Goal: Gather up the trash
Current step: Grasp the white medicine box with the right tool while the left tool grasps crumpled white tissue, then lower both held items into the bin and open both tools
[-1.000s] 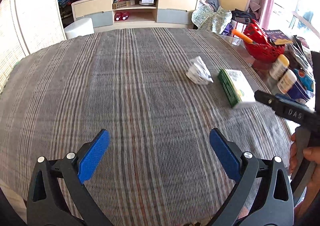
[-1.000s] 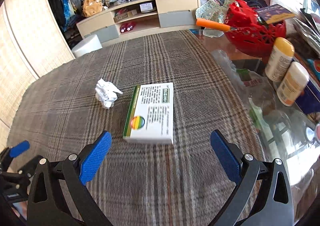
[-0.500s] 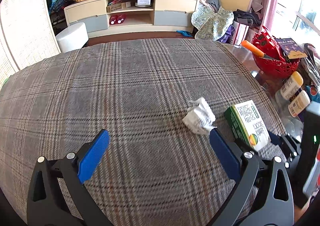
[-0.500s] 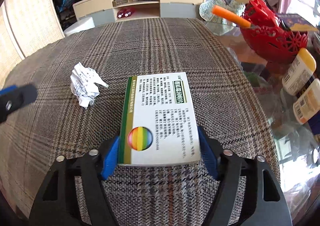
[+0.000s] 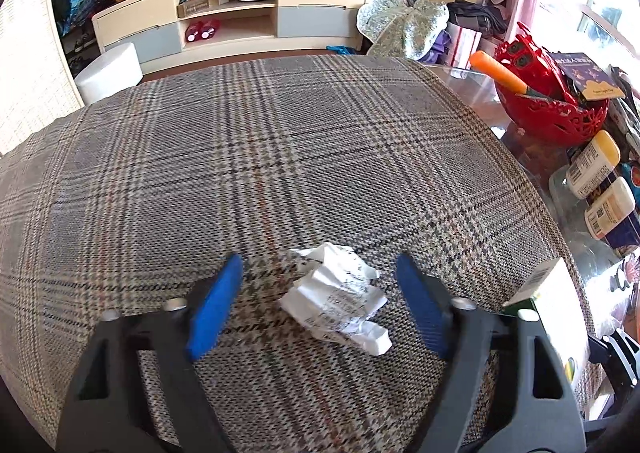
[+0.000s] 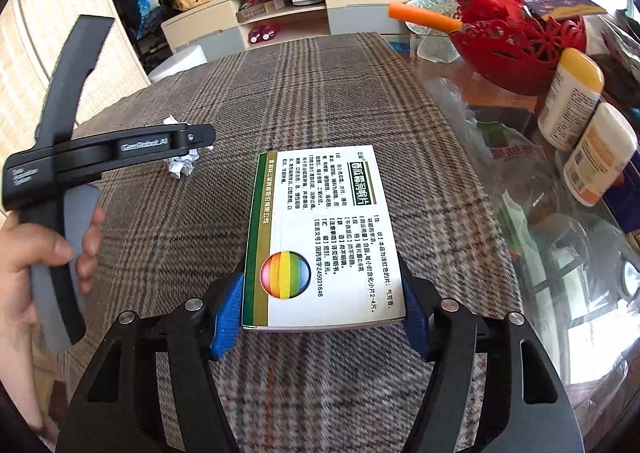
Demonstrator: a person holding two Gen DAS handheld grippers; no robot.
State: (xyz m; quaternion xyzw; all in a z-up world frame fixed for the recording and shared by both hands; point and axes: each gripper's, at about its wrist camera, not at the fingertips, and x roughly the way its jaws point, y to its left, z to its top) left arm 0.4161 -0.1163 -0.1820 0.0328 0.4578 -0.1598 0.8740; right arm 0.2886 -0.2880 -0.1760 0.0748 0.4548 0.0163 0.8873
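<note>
**Both claws at the trash**

My right claw (image 6: 322, 317) is clamped on the flat cardboard box (image 6: 320, 237), blue ribbed pads against its long sides. My left claw (image 5: 320, 305) has just been closing; its pads stand apart around the crumpled paper (image 5: 340, 301) lying on the woven plaid surface (image 5: 240, 173), not yet touching it.

The tabletop (image 5: 280, 157) wears a grey-brown plaid cloth crossed by thin black, white and rust-red lines. The crumpled paper (image 5: 340, 297) is white with faint grey print. The box (image 6: 320, 237) has a white face with black characters, a dark green edge stripe trimmed in gold, and a rainbow-banded circle. The fingers (image 5: 216, 305) carry bright blue pads on black frames. The basket (image 6: 516, 49) is red with a lacy cut-out pattern, and an orange handle (image 6: 424, 19) sticks out of it.
</note>
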